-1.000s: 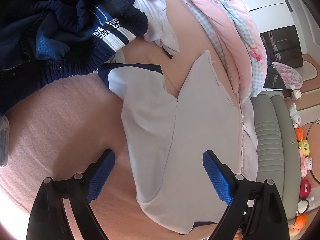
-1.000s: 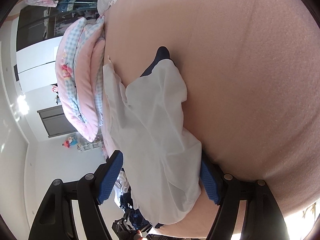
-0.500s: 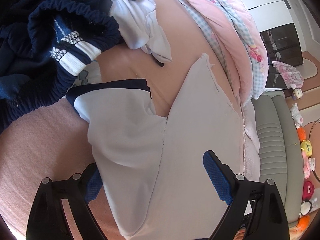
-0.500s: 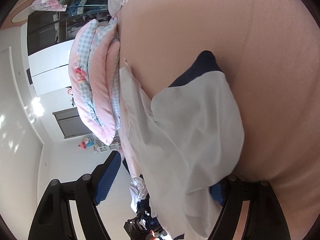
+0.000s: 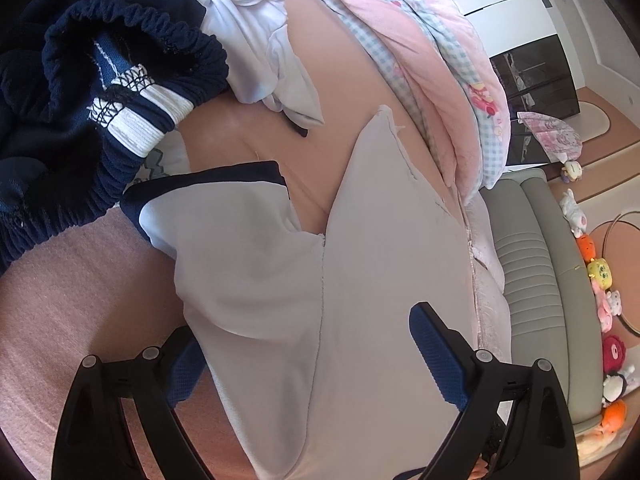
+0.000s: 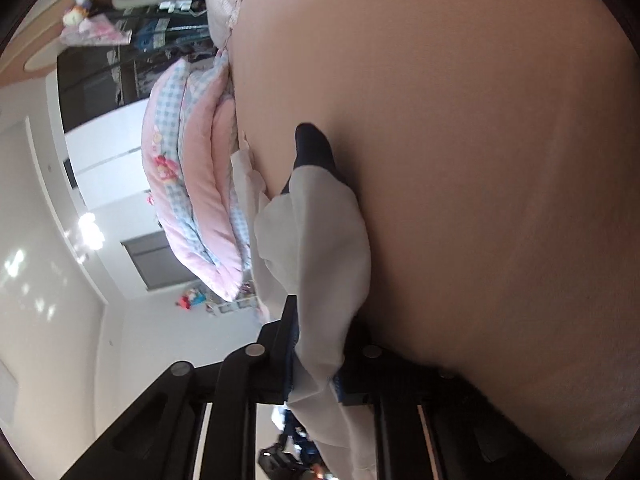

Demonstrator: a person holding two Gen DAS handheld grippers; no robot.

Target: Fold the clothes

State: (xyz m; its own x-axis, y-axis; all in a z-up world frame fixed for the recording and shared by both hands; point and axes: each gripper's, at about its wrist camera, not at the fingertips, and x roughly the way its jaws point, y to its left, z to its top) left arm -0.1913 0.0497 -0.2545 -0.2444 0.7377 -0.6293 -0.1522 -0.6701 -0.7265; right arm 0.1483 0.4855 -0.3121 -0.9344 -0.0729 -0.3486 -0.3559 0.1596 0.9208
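On the pink bedspread [image 5: 80, 288] lies the white navy-trimmed shirt [image 5: 280, 280], spread for folding. The right gripper [image 6: 316, 364] pinches its edge tight, likely to lift a fold, while the left gripper [image 5: 304, 356] straddles the cloth, jaws spread wide.

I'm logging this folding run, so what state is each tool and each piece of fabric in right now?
Left tool: open, fingers astride the white shirt, not clamped.
Right tool: shut on the white shirt.
White shirt: partly spread on the pink bed, navy-trimmed sleeve lying out flat.
Navy garment: crumpled, unfolded.
Other white garment: crumpled, unfolded.
Pink checked quilt: folded, stacked at the bed's edge.
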